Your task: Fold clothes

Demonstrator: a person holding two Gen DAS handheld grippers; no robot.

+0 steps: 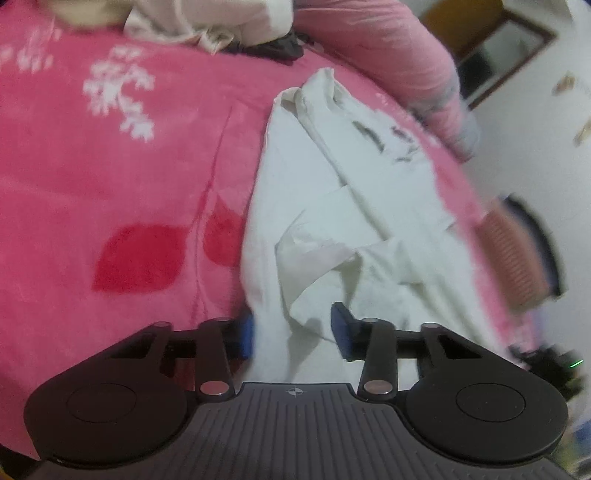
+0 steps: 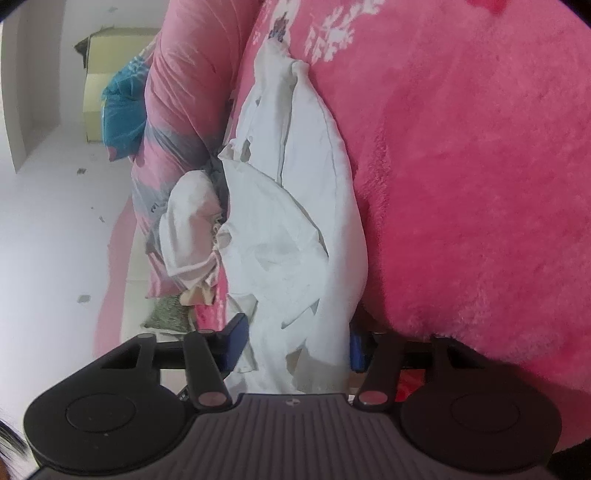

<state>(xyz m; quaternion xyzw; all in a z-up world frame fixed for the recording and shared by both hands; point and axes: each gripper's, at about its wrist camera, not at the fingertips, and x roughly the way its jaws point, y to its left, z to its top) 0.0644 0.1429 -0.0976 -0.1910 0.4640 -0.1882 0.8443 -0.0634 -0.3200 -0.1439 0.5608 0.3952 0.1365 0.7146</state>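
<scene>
A white garment (image 1: 351,206) with a dark print lies crumpled in a long strip on the pink floral blanket (image 1: 110,166). My left gripper (image 1: 293,332) has its blue pads wide apart on either side of the near end of the cloth; the cloth lies between them. In the right wrist view the same white garment (image 2: 291,229) runs away from me along the blanket's (image 2: 480,184) edge. My right gripper (image 2: 295,343) also has its blue pads apart with the cloth's end bunched between them.
A rolled pink quilt (image 1: 388,55) lies at the bed's far side; it also shows in the right wrist view (image 2: 177,92). More pale clothes (image 1: 207,22) are piled at the back. A cardboard box (image 2: 107,74) and blue bag (image 2: 125,107) stand on the floor.
</scene>
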